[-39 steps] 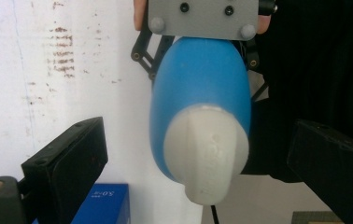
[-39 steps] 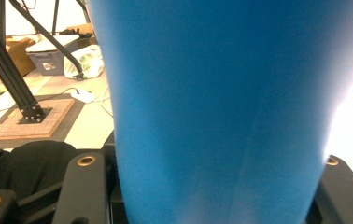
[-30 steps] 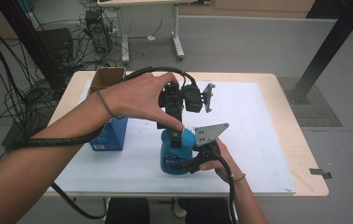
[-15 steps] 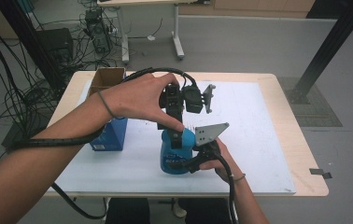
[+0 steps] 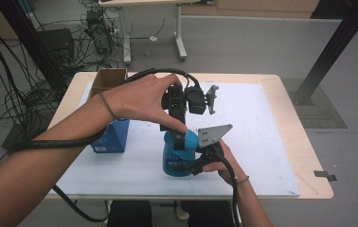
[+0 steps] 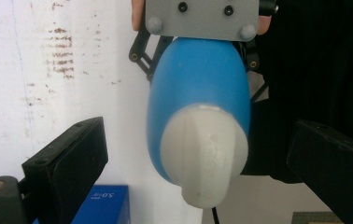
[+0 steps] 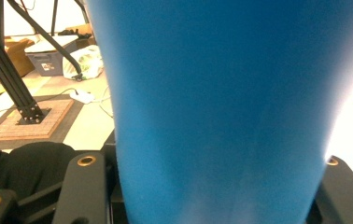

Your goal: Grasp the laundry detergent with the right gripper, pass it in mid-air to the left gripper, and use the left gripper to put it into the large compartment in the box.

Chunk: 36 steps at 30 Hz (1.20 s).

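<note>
A blue bottle (image 5: 177, 158) with a white cap (image 6: 202, 158) stands on the white mat. My right gripper (image 5: 197, 160) comes in from the bottle's right side and is shut on its body; in the right gripper view the blue bottle (image 7: 216, 93) sits between the two black jaws. My left gripper (image 5: 179, 130) hangs right above the bottle and points down at the cap. In the left gripper view its black fingers (image 6: 67, 158) stand wide on either side of the cap, with gaps on both sides. The left gripper (image 6: 198, 135) is open.
A blue carton (image 5: 113, 137) stands to the left of the bottle, with an open cardboard box (image 5: 107, 80) behind it. The white mat (image 5: 257, 132) covers most of the wooden table (image 5: 305, 151). Cables trail from both grippers.
</note>
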{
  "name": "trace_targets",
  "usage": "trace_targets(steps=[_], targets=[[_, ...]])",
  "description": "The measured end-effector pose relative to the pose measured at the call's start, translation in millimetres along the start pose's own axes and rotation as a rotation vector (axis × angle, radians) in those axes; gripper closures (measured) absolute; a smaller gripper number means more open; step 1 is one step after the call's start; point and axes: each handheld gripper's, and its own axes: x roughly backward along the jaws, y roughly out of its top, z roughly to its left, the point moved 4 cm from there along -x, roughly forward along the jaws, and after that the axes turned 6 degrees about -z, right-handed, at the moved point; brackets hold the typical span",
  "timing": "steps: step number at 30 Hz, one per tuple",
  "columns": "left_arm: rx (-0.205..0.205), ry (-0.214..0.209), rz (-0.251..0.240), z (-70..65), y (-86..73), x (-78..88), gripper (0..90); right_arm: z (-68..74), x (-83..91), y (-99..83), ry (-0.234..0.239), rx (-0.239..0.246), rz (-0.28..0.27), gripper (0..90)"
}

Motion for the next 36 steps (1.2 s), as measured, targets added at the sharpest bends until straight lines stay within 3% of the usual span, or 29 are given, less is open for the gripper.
trace_targets(steps=[36], targets=[[0.005,0.004,-0.002,-0.3,-4.6,1.9,5.4,-2.7,-4.9,5.5,0.01,0.014,0.012,42.5]])
